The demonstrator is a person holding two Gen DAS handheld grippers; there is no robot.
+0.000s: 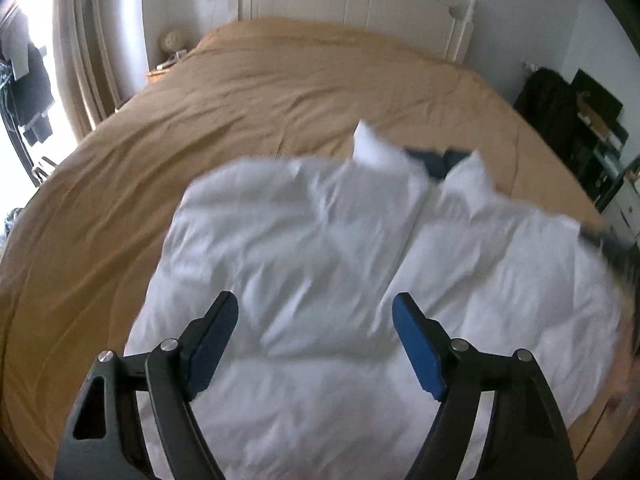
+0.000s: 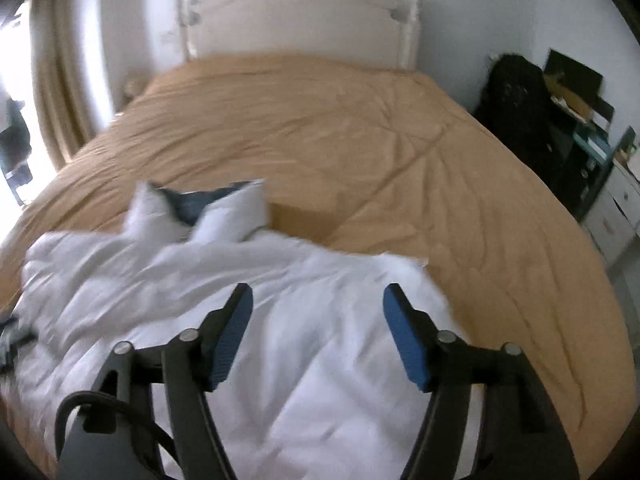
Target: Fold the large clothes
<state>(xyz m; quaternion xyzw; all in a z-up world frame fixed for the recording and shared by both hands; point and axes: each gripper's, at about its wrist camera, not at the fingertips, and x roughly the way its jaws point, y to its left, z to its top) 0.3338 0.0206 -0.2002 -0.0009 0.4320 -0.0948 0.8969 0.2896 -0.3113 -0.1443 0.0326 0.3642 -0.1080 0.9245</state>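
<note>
Left gripper: the left gripper has its blue-padded jaws spread wide with nothing between them; it hangs above the near middle of the garment.
Right gripper: the right gripper is likewise well open and empty — poised over the garment's right half, near its right edge.
Garment: a white shirt lies spread on the near part of the bed, collar at the far end, with a dark blue lining showing inside the collar.
Step in hand: by my reading, between folds — both tools are clear of the cloth, and the body looks partly gathered inward, though blur hides the exact edges.
Next move: probably each gripper must come down on an edge or corner of the shirt and pinch only the layers meant to travel; the cloth is thin and limp, so it will sag and crease if lifted unevenly.
Texture: the shirt is crumpled with soft ridges, and a seam or placket runs down its middle.
Bed: a tan bedspread, matte and lightly wrinkled, covers the mattress.
Surroundings: a white curved headboard at the far end; dark shelving to the far right.
</note>
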